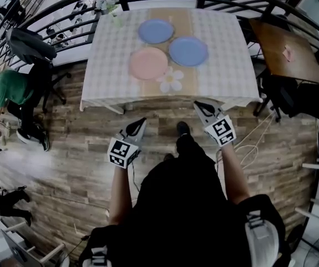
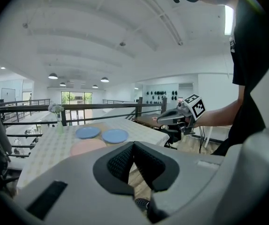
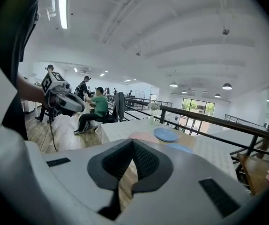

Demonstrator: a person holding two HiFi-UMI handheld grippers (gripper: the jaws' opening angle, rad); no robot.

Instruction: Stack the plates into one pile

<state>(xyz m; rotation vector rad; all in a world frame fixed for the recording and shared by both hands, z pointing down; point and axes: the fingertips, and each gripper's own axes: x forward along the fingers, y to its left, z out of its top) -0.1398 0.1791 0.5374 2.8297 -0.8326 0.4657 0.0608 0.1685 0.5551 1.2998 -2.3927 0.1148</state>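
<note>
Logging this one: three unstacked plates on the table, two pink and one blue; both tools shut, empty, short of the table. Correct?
One slip: the colours are swapped. The head view shows two blue, the far blue plate and the right blue plate, and one pink plate, unstacked on the table. The left tool and right tool are shut, empty, short of the table.

From here I see a black short-sleeved top point(image 1: 184, 204) on the person. My left hand-held gripper point(image 1: 141, 121) and right hand-held gripper point(image 1: 199, 105) share pale grey shells, black ribbed pads point(image 2: 120, 165) and a black-and-white marker cube point(image 1: 123, 152) each. A thin dark cable point(image 3: 50, 135) hangs at six o'clock off the left one.
</note>
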